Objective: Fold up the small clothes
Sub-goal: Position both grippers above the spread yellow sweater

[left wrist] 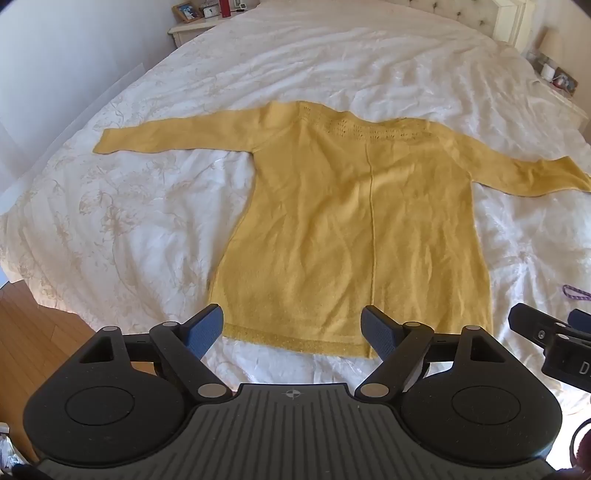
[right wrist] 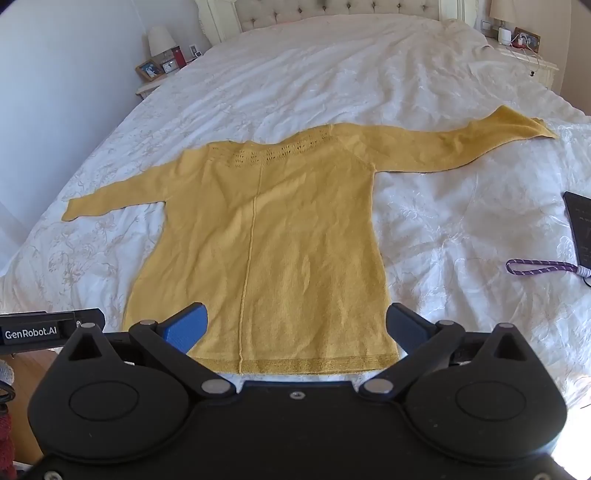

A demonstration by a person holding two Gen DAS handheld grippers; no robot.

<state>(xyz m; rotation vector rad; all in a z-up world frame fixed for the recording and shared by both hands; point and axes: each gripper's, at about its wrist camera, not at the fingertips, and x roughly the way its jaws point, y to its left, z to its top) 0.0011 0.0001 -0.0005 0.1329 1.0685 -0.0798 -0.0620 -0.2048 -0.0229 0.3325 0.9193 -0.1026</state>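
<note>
Mustard-yellow knitted long-sleeved sweater [left wrist: 354, 229] is lying flat across the middle of both views, on a white quilted bedspread with a faint floral pattern [left wrist: 122, 221]. Both sleeves are stretching out sideways; the openwork neckline is pointing toward the top of the frame, the ribbed hem toward the bottom. A raised seam is running down the sweater's centre.

Left gripper [left wrist: 293, 326], black with blue finger pads, is sitting at the lower centre of the left wrist view. Its jaws are standing spread wide and gripping nothing, with the hem showing in the gap between the fingers.

Right gripper [right wrist: 295, 326] is sitting likewise at the lower centre of the right wrist view, jaws parted and empty, framing the hem. Whether either gripper's fingers are touching the fabric cannot be told.

Purple braided cord [right wrist: 539, 266] is lying on the bedspread at the right edge, beside a flat black device [right wrist: 581, 229]. A tufted cream headboard [right wrist: 332, 11] is showing at the top.
</note>
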